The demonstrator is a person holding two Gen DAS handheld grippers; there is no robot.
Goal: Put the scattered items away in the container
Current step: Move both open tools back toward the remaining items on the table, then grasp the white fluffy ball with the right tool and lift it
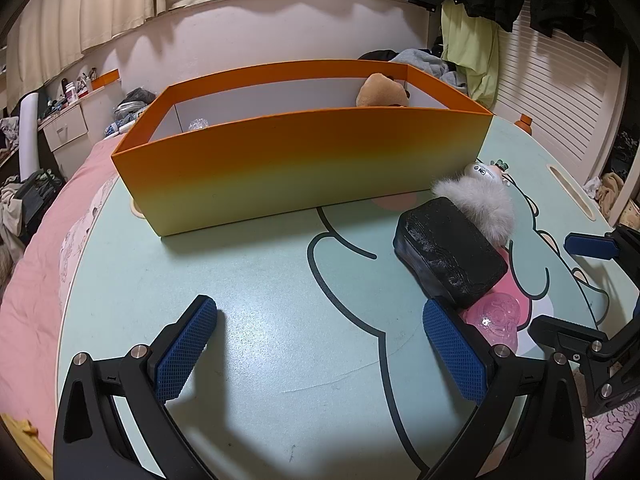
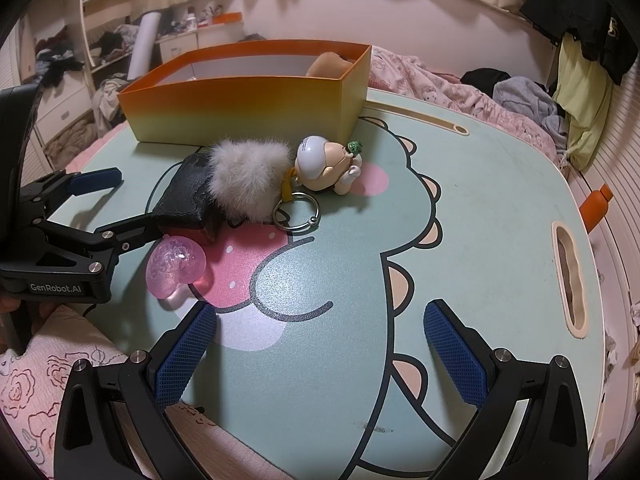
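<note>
An orange-to-yellow box [image 1: 300, 160] stands on the mint cartoon table [image 1: 260, 280], with a brown plush [image 1: 382, 90] and a clear trinket [image 1: 199, 124] inside. To its right lie a black pouch [image 1: 448, 252], a white fur pom [image 1: 480, 200], a small figurine [image 1: 486, 170] and a pink translucent heart [image 1: 496, 316]. My left gripper [image 1: 320, 312] is open over bare table, its right finger just beside the pouch's near corner. My right gripper [image 2: 320, 314] is open and holds nothing, nearer than the pouch [image 2: 184, 196], pom [image 2: 248, 180], figurine [image 2: 324, 164], key ring [image 2: 296, 210] and heart [image 2: 176, 266].
The table rests on a bed with a pink quilt [image 1: 36, 280]. A handle slot [image 2: 568, 280] is cut near the table's right edge, and an orange bottle [image 2: 598, 206] stands beyond it. Clothes are heaped behind the box [image 2: 248, 108]. A hand holds the left gripper [image 2: 128, 204].
</note>
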